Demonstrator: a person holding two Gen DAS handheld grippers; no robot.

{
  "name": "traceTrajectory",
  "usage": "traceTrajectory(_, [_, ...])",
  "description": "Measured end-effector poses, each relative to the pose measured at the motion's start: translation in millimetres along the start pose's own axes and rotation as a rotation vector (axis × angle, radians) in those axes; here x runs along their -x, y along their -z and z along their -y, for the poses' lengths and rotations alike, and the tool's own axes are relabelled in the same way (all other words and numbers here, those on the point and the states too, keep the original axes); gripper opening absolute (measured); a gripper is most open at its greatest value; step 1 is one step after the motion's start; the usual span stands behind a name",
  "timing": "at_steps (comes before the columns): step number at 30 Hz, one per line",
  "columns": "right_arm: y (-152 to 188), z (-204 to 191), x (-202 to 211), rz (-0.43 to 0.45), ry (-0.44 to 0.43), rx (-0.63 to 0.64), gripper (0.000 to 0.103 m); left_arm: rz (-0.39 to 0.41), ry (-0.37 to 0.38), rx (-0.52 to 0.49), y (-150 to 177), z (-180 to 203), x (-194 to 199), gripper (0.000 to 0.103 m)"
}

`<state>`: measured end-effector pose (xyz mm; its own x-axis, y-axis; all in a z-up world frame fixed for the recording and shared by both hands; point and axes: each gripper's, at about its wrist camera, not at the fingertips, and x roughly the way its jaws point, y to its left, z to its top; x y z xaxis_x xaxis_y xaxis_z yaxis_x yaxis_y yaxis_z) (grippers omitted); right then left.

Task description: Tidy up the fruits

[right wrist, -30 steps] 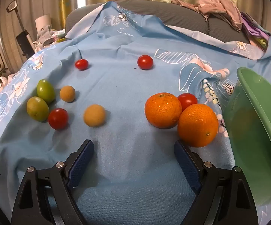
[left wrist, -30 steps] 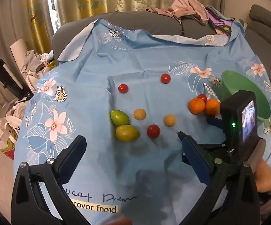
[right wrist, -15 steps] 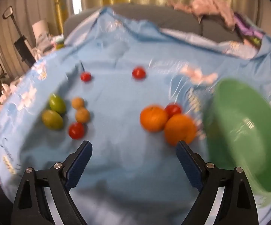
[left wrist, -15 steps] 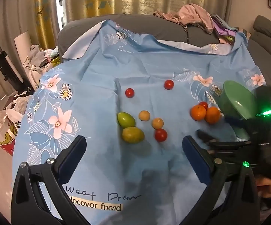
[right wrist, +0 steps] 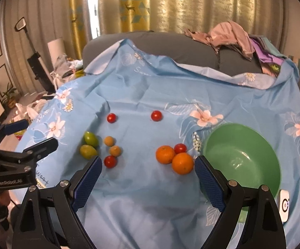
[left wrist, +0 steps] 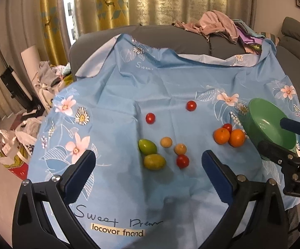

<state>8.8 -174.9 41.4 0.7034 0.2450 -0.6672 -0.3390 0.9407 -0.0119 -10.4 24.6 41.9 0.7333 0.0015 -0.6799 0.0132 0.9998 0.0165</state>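
Both the left gripper (left wrist: 147,166) and the right gripper (right wrist: 148,171) hang with jaws spread wide and empty above the blue floral cloth (right wrist: 150,197). Only the right wrist view shows the whole green bowl (right wrist: 270,145), beside two oranges (right wrist: 182,163); the left view cuts its far rim off behind the other gripper. The green fruits (left wrist: 147,146), possibly small mangoes, lie near the cherry tomatoes (left wrist: 182,161).

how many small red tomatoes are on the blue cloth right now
4: two at the back, one behind the oranges, one in front of the tan fruits. None seems hidden.
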Motion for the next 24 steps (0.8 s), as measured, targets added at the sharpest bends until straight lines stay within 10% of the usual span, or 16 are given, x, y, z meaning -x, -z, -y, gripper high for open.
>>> traceTrajectory(24, [-1,0,9,0.021,-0.017,0.001,0.091,0.019,0.002,-0.058,-4,13,9,0.102])
